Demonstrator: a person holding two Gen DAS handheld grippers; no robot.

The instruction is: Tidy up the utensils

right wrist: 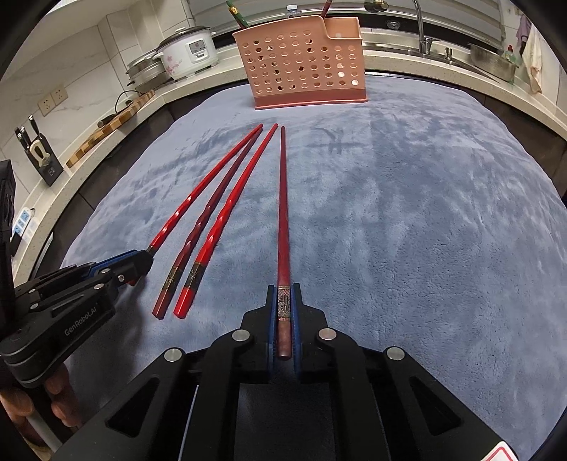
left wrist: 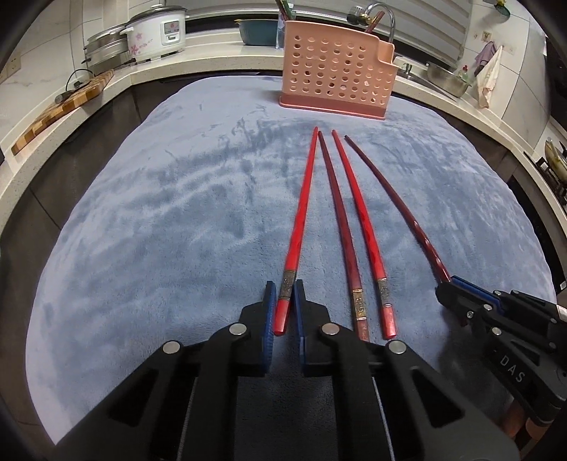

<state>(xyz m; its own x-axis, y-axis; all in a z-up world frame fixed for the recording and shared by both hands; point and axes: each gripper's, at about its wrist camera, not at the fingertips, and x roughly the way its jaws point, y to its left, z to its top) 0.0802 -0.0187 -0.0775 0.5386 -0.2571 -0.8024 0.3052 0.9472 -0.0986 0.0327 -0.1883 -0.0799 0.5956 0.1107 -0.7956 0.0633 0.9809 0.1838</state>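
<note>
Now, left gripper (left wrist: pixel 285 305): clamped on bright red chopstick (left wrist: pixel 301 212).
Right gripper (right wrist: pixel 284 312): clamped on dark red chopstick (right wrist: pixel 282 212).
Advice: lift level toward pink holder (right wrist: pixel 301 64).

White letters "DAS" stand on the black body of the right gripper (left wrist: pixel 447 288), seen at the right edge of the left wrist view; "GenRobot.AI" stands in pale letters on the black body of the left gripper (right wrist: pixel 141 256), at the near left of the right wrist view; the panel on the rice cooker (left wrist: pixel 156 30) is too small to read
</note>
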